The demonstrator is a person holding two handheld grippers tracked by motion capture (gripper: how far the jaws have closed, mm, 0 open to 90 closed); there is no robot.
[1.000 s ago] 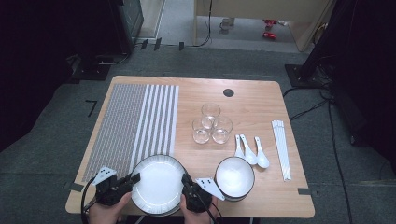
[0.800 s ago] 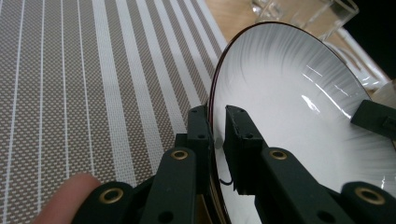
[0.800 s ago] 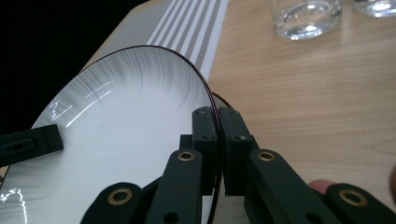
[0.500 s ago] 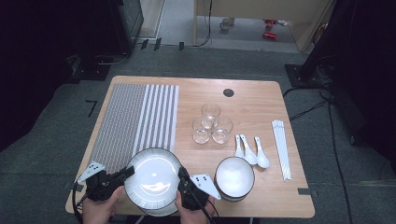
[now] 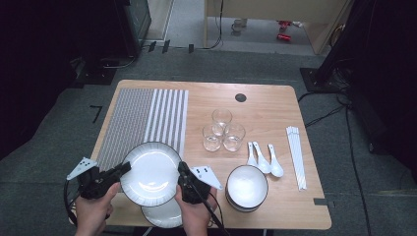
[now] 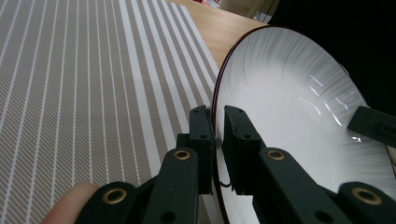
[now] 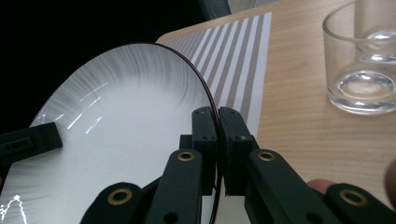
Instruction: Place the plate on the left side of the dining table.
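Note:
A white plate with a dark rim [image 5: 151, 173] hangs above the table's front edge, held between both grippers. My left gripper [image 5: 125, 167] is shut on its left rim, and in the left gripper view the jaws [image 6: 215, 116] pinch the plate [image 6: 289, 107] edge. My right gripper [image 5: 182, 169] is shut on the right rim, and in the right gripper view its jaws [image 7: 218, 114] clamp the plate [image 7: 130, 121] edge. Another white plate [image 5: 164, 214] lies on the table below.
A striped placemat [image 5: 142, 123] covers the table's left half. Three glasses [image 5: 221, 130] stand mid-table. Stacked bowls [image 5: 246, 187] sit right of my right hand, with white spoons [image 5: 263, 160] and chopsticks [image 5: 296, 157] beyond. A glass [image 7: 359, 70] stands close in the right gripper view.
Both grippers have risen and moved up the picture with the plate. It has come off the stack, and the plate below now shows at the table's front edge.

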